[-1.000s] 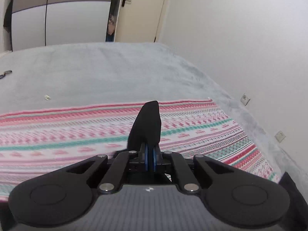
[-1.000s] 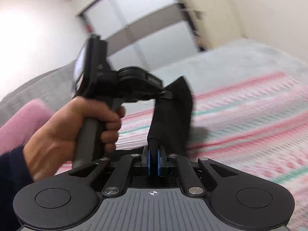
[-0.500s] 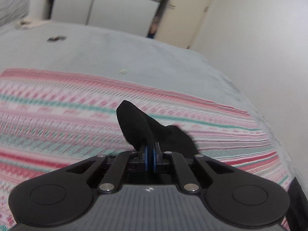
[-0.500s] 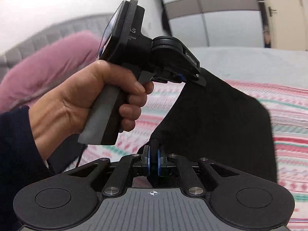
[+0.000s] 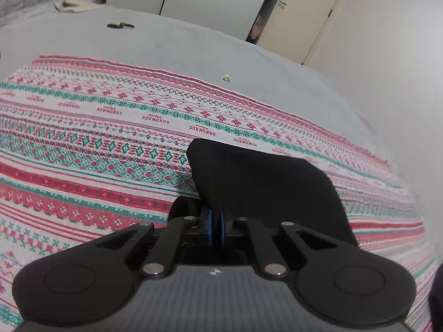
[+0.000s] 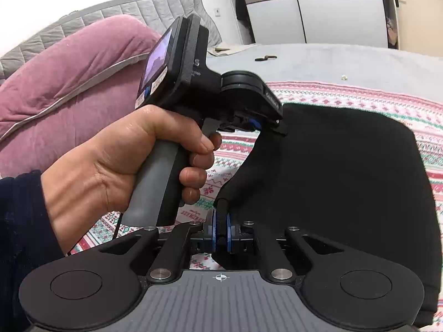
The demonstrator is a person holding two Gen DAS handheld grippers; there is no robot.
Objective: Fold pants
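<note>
1. My left gripper [image 5: 215,215] has its jaws pinched together on black cloth.
2. My right gripper [image 6: 220,231] is clamped likewise.
3. My left hand [image 6: 121,163] grips its handle.

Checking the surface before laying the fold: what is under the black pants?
The patterned cloth lies under the black pants, on the grey bed. Anything beneath the pants themselves is covered.

Grey bed [image 5: 193,44] beside white wall [image 5: 387,55], wardrobe [image 6: 318,13] beyond.
</note>
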